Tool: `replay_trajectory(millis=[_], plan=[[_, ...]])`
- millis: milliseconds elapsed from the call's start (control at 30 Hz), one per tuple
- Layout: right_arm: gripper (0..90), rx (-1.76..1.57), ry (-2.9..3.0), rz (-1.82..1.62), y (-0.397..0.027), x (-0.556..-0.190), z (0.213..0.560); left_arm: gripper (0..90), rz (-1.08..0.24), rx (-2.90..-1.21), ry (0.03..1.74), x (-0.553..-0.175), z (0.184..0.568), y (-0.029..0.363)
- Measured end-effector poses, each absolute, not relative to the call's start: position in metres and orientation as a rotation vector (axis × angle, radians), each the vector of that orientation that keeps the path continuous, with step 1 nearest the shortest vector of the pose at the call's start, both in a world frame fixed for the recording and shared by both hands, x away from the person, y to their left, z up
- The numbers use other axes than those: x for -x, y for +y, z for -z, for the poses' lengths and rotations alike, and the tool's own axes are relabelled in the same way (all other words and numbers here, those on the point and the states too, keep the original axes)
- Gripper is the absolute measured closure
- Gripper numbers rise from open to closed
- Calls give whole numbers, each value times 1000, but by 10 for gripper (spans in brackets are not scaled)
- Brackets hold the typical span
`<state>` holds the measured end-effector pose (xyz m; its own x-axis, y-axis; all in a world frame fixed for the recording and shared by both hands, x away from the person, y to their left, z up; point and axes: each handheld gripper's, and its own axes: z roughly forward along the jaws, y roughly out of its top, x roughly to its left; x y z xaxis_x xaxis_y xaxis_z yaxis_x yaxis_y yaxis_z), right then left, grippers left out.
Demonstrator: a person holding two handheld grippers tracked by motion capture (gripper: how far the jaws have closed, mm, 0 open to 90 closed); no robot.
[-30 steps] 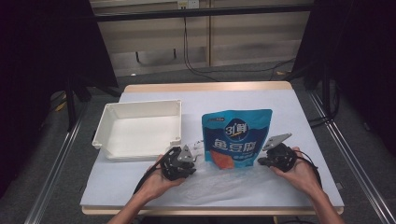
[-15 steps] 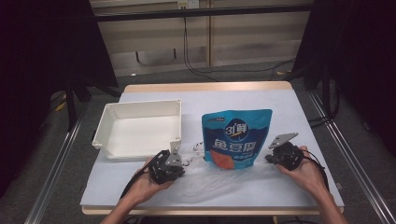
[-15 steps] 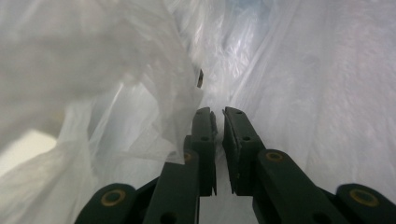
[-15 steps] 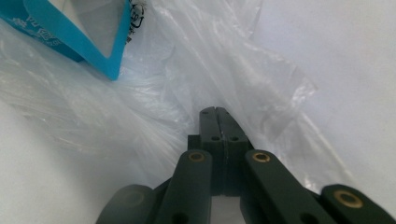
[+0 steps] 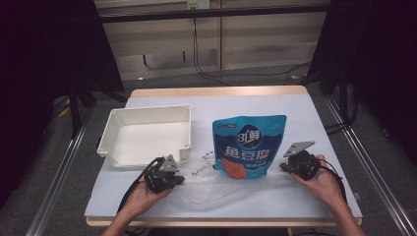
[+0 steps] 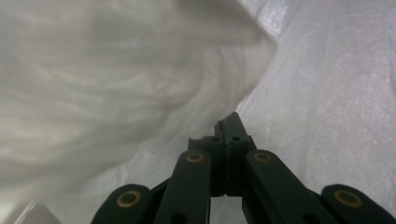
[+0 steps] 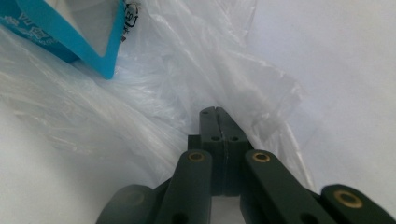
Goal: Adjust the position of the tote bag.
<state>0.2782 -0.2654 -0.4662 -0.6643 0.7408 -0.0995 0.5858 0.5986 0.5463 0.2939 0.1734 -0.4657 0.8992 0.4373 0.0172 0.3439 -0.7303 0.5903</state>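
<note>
Closing its jaws, your left gripper [image 6: 227,128] has just pinched the clear plastic bag [image 5: 231,189]; your right gripper [image 7: 219,122] clamps its 3 o'clock edge. The blue pouch [image 5: 248,145] lies at the bag's 12 o'clock, ready for bagging.

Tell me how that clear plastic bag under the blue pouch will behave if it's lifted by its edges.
The clear plastic bag looks thin and crumpled, so it will probably sag and fold rather than hold shape. Its glossy film may slip from a light pinch. The blue pouch lies partly on it, so lifting would likely drag or tip that pouch.
</note>
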Motion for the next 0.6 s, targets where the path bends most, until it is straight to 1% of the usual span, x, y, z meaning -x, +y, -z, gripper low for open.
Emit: replay_trajectory(millis=[67,133,167,200,233,300,367,400,433,467,500,533,567,600], plan=[[900,-1101,2508,-722,-268,-279,467,900,-198,-2463,558,-294,465,175],[900,-1121,2509,-739,-270,-279,467,900,-161,-2401,608,-294,468,177],[900,-1130,2513,-754,-271,-280,467,895,-160,-2406,583,-296,467,179],[900,-1154,2494,-778,-272,-278,468,873,-146,-2386,589,-295,467,178],[900,-1154,2494,-778,-272,-278,468,873,-140,-2387,575,-296,465,179],[900,-1151,2482,-847,-273,-276,466,842,-128,-2344,563,-292,459,177],[893,-1137,2450,-928,-273,-273,459,792,-140,-2311,551,-289,452,174],[865,-1135,2439,-973,-274,-270,455,772,-138,-2304,547,-288,448,173],[846,-1135,2416,-1035,-274,-264,447,722,-140,-2279,542,-286,446,172],[846,-1135,2416,-1035,-274,-264,447,722,-150,-2277,535,-285,443,171],[844,-1124,2416,-1040,-275,-262,445,691,-147,-2273,521,-283,440,169],[829,-1118,2407,-1052,-275,-258,442,691,-141,-2257,504,-282,439,168],[809,-1117,2401,-1086,-275,-255,439,666,-150,-2261,504,-280,435,166],[793,-1114,2397,-1106,-274,-252,436,625,-148,-2213,508,-278,433,163]])
